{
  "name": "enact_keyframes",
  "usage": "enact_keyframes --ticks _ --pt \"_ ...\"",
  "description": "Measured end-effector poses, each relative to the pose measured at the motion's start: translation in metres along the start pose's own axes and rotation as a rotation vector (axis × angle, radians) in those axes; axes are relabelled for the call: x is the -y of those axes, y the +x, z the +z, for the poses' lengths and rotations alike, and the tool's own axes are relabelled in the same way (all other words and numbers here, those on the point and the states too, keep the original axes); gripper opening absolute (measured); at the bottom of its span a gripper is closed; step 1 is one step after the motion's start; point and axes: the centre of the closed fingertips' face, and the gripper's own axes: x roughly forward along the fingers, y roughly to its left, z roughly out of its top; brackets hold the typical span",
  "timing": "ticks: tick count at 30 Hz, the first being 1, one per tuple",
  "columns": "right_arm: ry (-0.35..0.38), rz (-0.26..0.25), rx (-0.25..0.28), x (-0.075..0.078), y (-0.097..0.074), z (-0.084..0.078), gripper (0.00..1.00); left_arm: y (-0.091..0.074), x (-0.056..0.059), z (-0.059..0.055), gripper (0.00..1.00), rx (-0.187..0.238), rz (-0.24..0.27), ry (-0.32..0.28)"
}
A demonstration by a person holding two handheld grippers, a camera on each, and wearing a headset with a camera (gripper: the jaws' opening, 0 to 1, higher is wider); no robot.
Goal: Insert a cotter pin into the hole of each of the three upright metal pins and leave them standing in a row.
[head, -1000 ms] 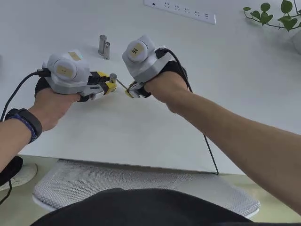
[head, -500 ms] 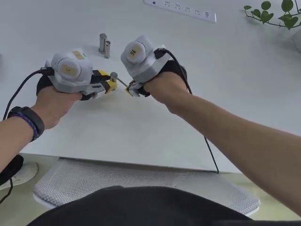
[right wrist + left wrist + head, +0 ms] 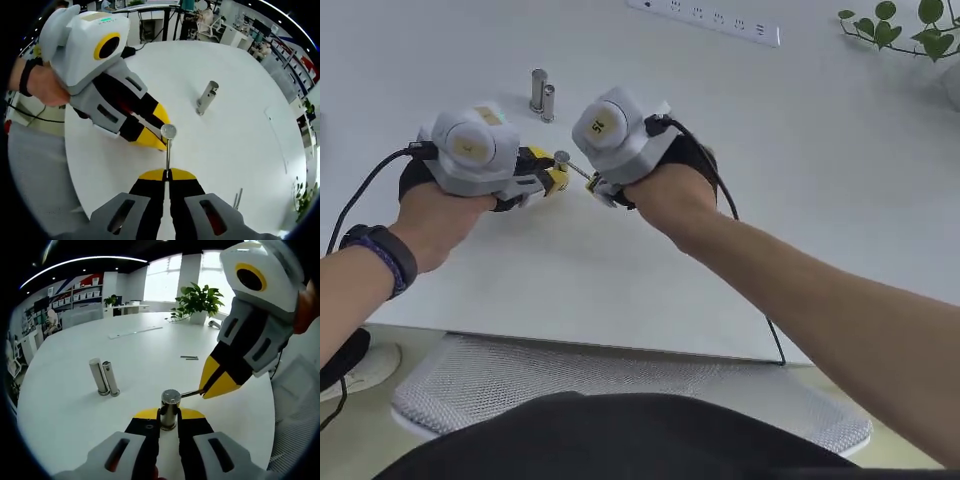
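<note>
My left gripper (image 3: 169, 416) is shut on a short metal pin (image 3: 170, 407), held upright above the white table; the same pin (image 3: 561, 161) shows between both grippers in the head view. My right gripper (image 3: 167, 175) is shut on a thin cotter pin (image 3: 167, 154), whose tip meets the metal pin's head (image 3: 168, 131). From the left gripper view the cotter pin (image 3: 190, 393) touches the pin's side just under its cap. Two other metal pins (image 3: 542, 94) stand upright side by side farther back on the table, also seen as pins (image 3: 104, 376) and pins (image 3: 207, 97).
Two spare cotter pins (image 3: 189, 358) lie on the table beyond the grippers. A power strip (image 3: 705, 20) runs along the far edge, and a potted plant (image 3: 900, 30) stands at the far right. A grey mesh mat (image 3: 620, 390) lies below the table's near edge.
Both grippers have drifted slightly up and left together, and the right gripper has closed in so the cotter pin sits nearer the held pin's head.
</note>
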Motion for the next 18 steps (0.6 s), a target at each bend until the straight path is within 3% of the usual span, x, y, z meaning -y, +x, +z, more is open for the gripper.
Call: enact_keyframes --ticks 18 --pt "0.051 0.010 0.032 -0.0013 -0.0022 -0.0019 0.02 0.0011 0.0027 0.0000 0.10 -0.003 0.013 0.070"
